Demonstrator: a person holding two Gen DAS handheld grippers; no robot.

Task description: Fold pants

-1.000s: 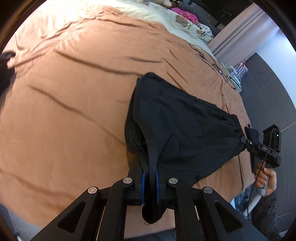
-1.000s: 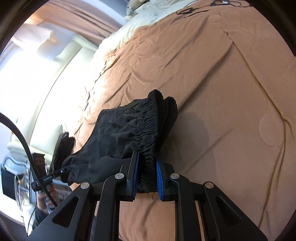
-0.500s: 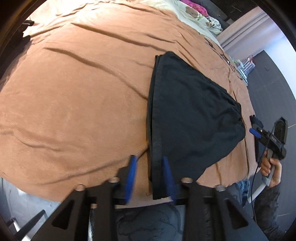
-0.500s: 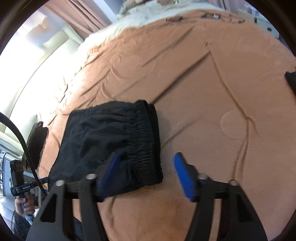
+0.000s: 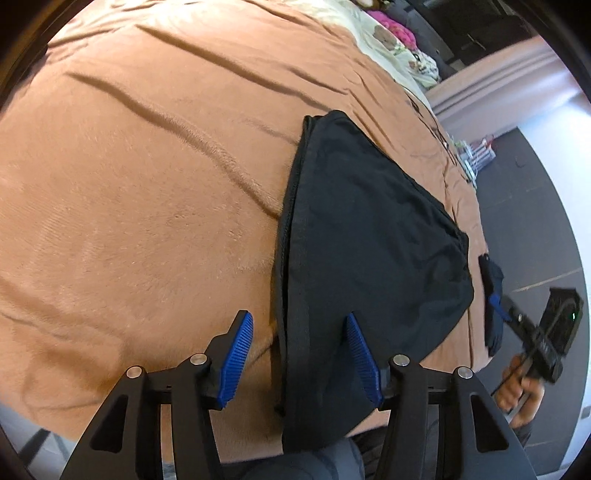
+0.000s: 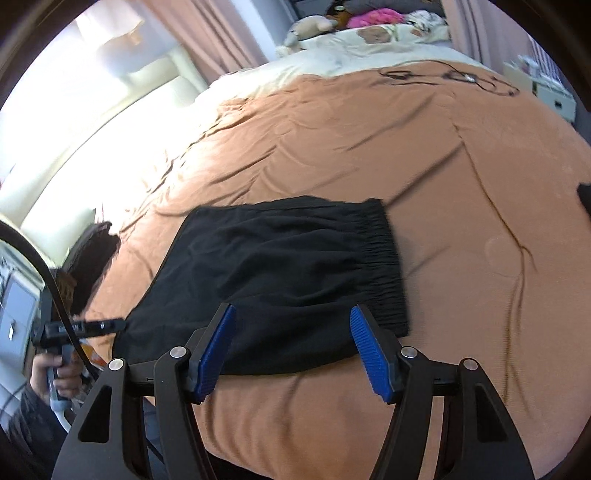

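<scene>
- Left black two-finger gripper with blue ribbed pads [image 5: 299, 354]: jaws spread wide, pinching nothing, hovering over the near hem edge of the folded black fabric pants [image 5: 365, 258].
- Right black two-finger gripper with blue ribbed pads [image 6: 291, 343]: also spread wide, holding nothing, poised over the near edge of the pants [image 6: 280, 273] close to the elastic waistband side.
- Pants lying flat, folded into a compact rectangle-ish bundle on the wrinkled orange-brown bedspread [image 6: 369, 147], near the bed's front edge; gathered waistband on the right in the right wrist view.
- Farther out: cream patterned pillow area with plush toys [image 6: 369, 33] at the head of the bed, thin black cable [image 6: 443, 75] lying on the bedspread, pink curtains [image 6: 207, 33] behind.
- Another dark garment [image 6: 92, 266] off to the left by the bed edge.
</scene>
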